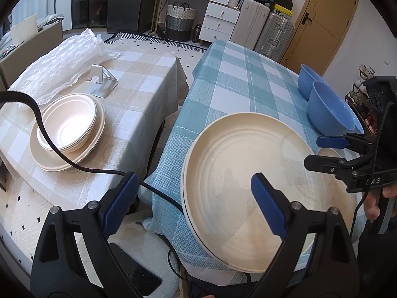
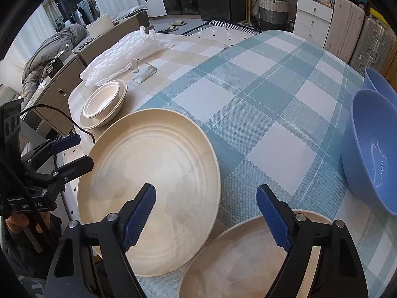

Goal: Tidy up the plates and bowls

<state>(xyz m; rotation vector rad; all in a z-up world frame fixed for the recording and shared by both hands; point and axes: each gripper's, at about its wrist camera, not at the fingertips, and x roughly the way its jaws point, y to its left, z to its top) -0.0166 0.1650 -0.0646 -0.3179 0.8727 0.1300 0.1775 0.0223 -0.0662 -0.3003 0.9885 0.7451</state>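
A large cream plate [image 1: 248,186] [image 2: 153,186] lies at the left edge of the blue checked table [image 1: 235,79] [image 2: 260,99]. A second cream plate [image 2: 238,263] [image 1: 340,186] lies to its right. Two blue bowls [image 1: 330,116] [image 2: 372,149] sit behind it. On the beige table [image 1: 139,74], cream bowls [image 1: 67,126] [image 2: 104,101] are stacked on a cream plate [image 1: 59,164]. My left gripper [image 1: 196,203] is open, hovering over the large plate's left rim. My right gripper [image 2: 208,218] is open above the gap between the two plates.
Bubble wrap [image 1: 62,62] and a metal stand [image 1: 101,82] lie on the beige table. A black cable [image 1: 62,156] crosses the cream stack. A gap [image 1: 161,134] separates the two tables. Suitcases [image 1: 270,32] and drawers [image 1: 218,22] stand behind.
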